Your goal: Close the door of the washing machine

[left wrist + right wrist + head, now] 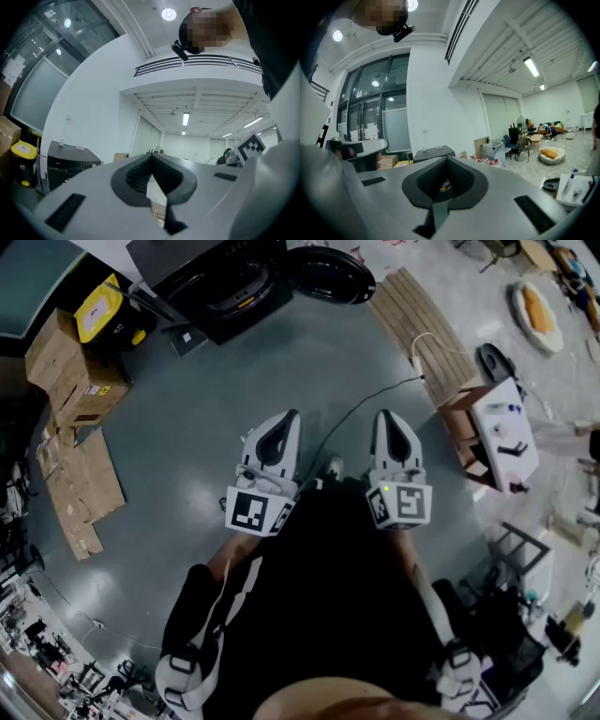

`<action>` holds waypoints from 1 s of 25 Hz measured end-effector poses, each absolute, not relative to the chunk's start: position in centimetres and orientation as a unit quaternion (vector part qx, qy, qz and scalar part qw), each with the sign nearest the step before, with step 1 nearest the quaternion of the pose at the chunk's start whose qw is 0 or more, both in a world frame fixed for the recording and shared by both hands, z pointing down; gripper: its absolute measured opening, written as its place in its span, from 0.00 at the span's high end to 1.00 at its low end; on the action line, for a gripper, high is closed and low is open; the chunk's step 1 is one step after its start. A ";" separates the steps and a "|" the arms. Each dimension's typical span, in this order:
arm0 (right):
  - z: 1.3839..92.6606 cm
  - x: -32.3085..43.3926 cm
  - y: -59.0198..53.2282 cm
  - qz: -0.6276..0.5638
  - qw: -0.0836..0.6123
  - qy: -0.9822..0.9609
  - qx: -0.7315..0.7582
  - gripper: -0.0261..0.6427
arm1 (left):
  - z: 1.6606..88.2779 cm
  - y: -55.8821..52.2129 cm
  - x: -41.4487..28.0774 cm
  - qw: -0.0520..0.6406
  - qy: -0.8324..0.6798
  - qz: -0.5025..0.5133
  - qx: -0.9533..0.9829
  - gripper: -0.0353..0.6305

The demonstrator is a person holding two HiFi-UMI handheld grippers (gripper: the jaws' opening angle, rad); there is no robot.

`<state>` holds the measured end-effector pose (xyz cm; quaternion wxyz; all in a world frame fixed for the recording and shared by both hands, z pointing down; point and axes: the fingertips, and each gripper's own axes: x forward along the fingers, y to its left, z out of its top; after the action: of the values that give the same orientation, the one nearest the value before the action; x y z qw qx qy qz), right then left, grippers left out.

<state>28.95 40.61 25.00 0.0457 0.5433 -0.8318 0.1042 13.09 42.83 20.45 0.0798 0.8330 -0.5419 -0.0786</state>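
Observation:
The black washing machine (225, 287) stands at the far end of the floor in the head view. Its round door (330, 273) hangs open to the right of the drum opening. Both grippers are held side by side well short of it, pointing toward it. My left gripper (292, 416) is shut with nothing between its tips. My right gripper (386, 415) is shut and empty too. In the left gripper view the machine (70, 164) shows as a dark box left of the closed left gripper (151, 157). In the right gripper view its dark top (433, 152) sits just above the closed right gripper (446, 159).
Cardboard boxes (70, 362), a yellow container (98, 307) and flattened cardboard (80, 488) line the left side. A wooden pallet (427, 324) and a white box (506, 432) stand at the right. A thin cable (375, 395) runs across the grey floor.

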 end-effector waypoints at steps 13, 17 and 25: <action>25.0 31.1 39.9 0.102 0.032 -0.829 0.548 0.95 | 21.1 42.2 15.4 0.063 -0.535 -0.059 0.841 0.94; 25.8 32.3 39.4 0.109 0.035 -0.834 0.540 0.78 | 21.3 42.0 17.0 0.064 -0.537 -0.053 0.839 0.94; 26.5 35.6 38.9 0.114 0.039 -0.848 0.516 0.77 | 21.9 42.3 21.0 0.073 -0.552 -0.050 0.829 0.94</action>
<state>35.60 38.88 26.51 0.0393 0.5162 -0.8480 0.1138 21.00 42.26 21.91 0.0727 0.8292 -0.5520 -0.0502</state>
